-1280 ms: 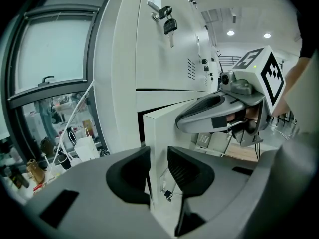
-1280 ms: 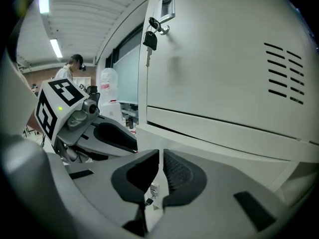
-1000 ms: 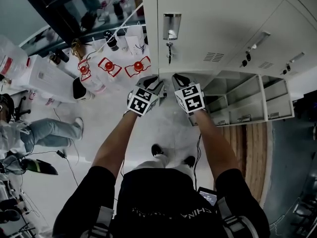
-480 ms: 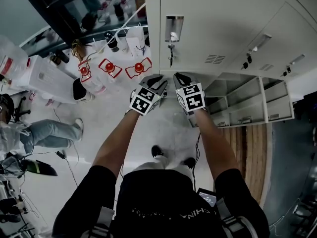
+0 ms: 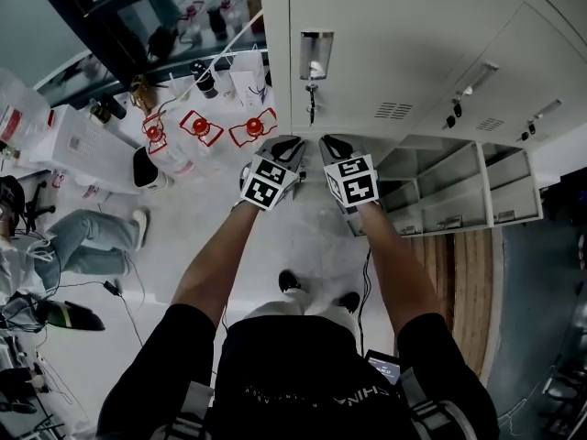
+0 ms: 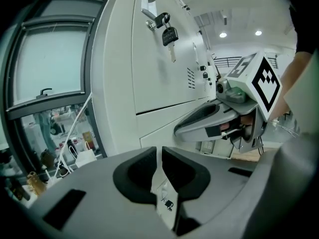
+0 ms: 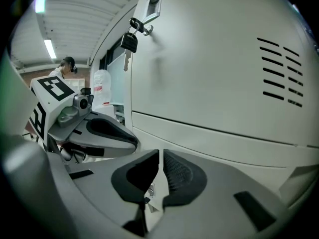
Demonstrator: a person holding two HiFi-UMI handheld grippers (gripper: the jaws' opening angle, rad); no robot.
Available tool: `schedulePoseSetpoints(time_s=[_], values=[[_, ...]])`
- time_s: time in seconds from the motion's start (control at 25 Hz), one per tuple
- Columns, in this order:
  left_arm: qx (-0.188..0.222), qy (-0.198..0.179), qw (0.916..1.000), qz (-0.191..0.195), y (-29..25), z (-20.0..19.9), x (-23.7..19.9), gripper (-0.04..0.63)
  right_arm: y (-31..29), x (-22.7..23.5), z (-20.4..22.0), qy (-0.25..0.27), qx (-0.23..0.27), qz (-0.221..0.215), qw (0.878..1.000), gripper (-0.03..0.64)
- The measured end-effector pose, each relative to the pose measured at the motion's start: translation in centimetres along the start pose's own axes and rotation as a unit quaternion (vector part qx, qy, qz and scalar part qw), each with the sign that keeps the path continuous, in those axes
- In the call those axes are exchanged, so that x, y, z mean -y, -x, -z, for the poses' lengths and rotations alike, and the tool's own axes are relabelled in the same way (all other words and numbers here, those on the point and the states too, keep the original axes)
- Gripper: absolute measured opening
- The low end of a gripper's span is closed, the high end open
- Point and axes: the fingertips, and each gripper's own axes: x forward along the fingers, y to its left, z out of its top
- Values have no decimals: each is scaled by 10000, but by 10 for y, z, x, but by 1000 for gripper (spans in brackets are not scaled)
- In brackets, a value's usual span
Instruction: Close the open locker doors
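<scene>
Two grippers, left gripper (image 5: 287, 144), right gripper (image 5: 331, 142), fingers nearly together and empty, one padlocked pale grey metal locker door (image 5: 394, 35)

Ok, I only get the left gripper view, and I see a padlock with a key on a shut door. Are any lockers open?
Observer: Yes. The head view shows open compartments in the lower row of the lockers, just right of the right gripper.
Operator: Is that gripper holding anything?
Observer: No. Its own view shows the jaws almost together with nothing between them.
Operator: Is anybody else around?
Observer: Yes, a person in jeans is at the head view's left edge, legs stretched out.
</scene>
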Motion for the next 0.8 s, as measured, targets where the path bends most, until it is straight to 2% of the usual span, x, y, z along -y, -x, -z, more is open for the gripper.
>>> schedulePoseSetpoints(time_s=[0.36,0.64,0.8], values=[[-61,-64,9998,-189,2,6,-11,21,11,-2,6,-145,0,-56,9999,51],[-38,-292,9990,-345,-2,11,-10,20,18,-14,38,-111,-43,-346,9993,51],[39,-426,9979,-495,-6,18,-7,20,18,-19,69,-326,41,-482,9983,51]])
